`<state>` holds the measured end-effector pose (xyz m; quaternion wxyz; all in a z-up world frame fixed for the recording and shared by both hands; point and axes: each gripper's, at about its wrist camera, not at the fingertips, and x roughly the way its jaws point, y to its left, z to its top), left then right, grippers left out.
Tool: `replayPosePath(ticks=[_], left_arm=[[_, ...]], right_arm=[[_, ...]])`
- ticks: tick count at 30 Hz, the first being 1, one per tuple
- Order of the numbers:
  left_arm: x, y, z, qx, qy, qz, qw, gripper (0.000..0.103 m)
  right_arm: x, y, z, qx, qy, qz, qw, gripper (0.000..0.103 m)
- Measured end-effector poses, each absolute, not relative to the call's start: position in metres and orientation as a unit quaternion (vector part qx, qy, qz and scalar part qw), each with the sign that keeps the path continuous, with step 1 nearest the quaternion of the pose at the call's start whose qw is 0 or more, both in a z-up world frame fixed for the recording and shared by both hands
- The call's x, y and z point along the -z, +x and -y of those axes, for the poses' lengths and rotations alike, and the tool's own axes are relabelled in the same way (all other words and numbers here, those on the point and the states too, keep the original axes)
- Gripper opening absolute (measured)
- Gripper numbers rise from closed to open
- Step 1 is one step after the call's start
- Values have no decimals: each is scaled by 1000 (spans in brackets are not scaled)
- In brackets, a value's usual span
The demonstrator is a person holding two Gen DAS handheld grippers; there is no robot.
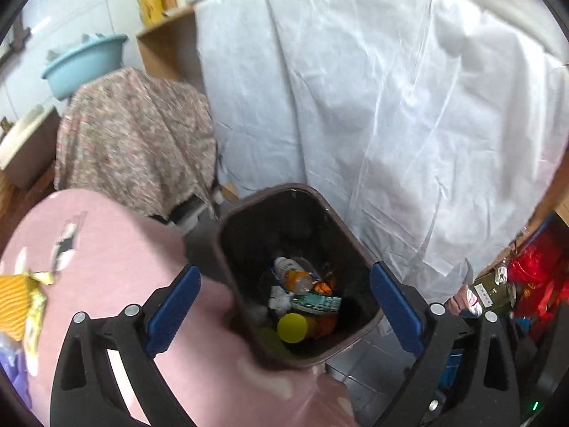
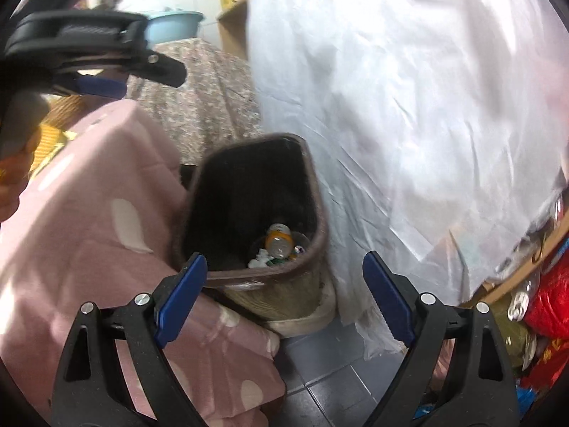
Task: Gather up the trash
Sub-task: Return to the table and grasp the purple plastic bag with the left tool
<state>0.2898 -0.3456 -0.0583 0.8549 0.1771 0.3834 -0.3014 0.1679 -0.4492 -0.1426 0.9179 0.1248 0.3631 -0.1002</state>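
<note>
Now — left gripper (image 1: 284, 306) spread wide over brown bin (image 1: 227, 249), nothing held, bottle (image 1: 293, 275) seen inside, right gripper (image 2: 284, 284) also released — empty.

A large white sheet (image 1: 391, 106) hangs over tall furniture, filling the right of both views. Left of it stands a wooden shelf unit (image 1: 167, 46) against a white tiled wall (image 1: 78, 3). A light blue basin (image 1: 83, 64) sits above a floral cloth (image 1: 138, 138) draped over something. The floor is grey tile (image 2: 320, 384). Light is soft and even.
</note>
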Motion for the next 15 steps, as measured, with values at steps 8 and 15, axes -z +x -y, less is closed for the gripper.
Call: replayPosePath(ticks=[8, 15], left_arm=[[28, 272, 247, 272, 158, -344, 885, 98], [17, 272, 140, 204, 138, -338, 909, 98]], right_arm=[[101, 183, 401, 15, 111, -344, 932, 88], [72, 199, 346, -58, 90, -333, 937, 88]])
